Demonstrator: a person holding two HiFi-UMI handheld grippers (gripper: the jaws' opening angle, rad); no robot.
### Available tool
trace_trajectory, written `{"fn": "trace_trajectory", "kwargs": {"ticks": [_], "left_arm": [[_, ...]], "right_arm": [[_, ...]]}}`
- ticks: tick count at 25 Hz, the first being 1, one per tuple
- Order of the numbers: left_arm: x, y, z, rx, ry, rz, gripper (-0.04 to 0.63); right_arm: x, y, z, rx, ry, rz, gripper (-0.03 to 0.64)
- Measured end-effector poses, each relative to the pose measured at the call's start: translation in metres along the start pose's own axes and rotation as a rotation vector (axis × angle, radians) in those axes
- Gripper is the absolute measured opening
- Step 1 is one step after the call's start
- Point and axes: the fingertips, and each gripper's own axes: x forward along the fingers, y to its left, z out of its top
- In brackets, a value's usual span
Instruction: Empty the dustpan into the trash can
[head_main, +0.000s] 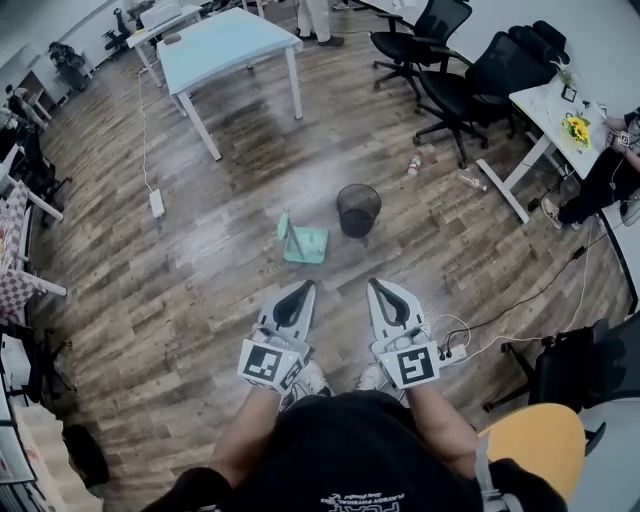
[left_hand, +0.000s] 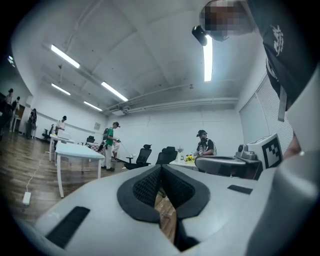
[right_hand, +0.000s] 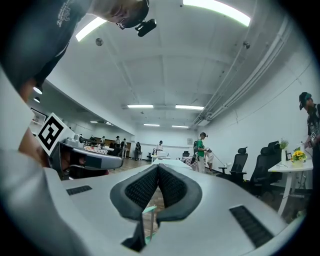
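A mint-green dustpan (head_main: 303, 241) stands on the wood floor with its handle upright. Just to its right is a black mesh trash can (head_main: 358, 209). Both lie ahead of me, well beyond the grippers. My left gripper (head_main: 304, 290) and right gripper (head_main: 376, 286) are held side by side at waist height, pointing forward and roughly level. Each is shut with nothing between its pads. In the left gripper view the jaws (left_hand: 160, 168) meet over bare floor. Through the gap under the right gripper (right_hand: 158, 166), a sliver of the dustpan (right_hand: 148, 210) shows.
A light-blue table (head_main: 225, 45) stands far ahead on the left and black office chairs (head_main: 470, 80) on the right. A white desk (head_main: 545, 110) stands at the right edge. A bottle (head_main: 414, 164), a power strip (head_main: 157, 203) and cables lie on the floor. Several people stand in the distance.
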Motion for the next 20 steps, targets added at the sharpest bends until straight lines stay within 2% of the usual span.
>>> {"fn": "trace_trajectory", "kwargs": {"ticks": [4,10,14,20], "left_arm": [[-0.014,0.022,-0.008,-0.029,0.005,0.058,0.023],[-0.024,0.053,-0.012,-0.04,0.005,0.038,0.023],[-0.028,0.069,-0.008,-0.031,-0.001,0.02,0.022],[-0.015,0.09,-0.017,-0.013,0.031,0.058,0.021]], "right_arm": [[0.004,0.012,-0.018,-0.007,0.061,0.018,0.025],[0.03,0.032,-0.028,0.019,0.071,0.011,0.025],[0.042,0.038,-0.032,-0.022,0.099,-0.004,0.025],[0.062,0.031,-0.028,-0.001,0.062,-0.025,0.025]]}}
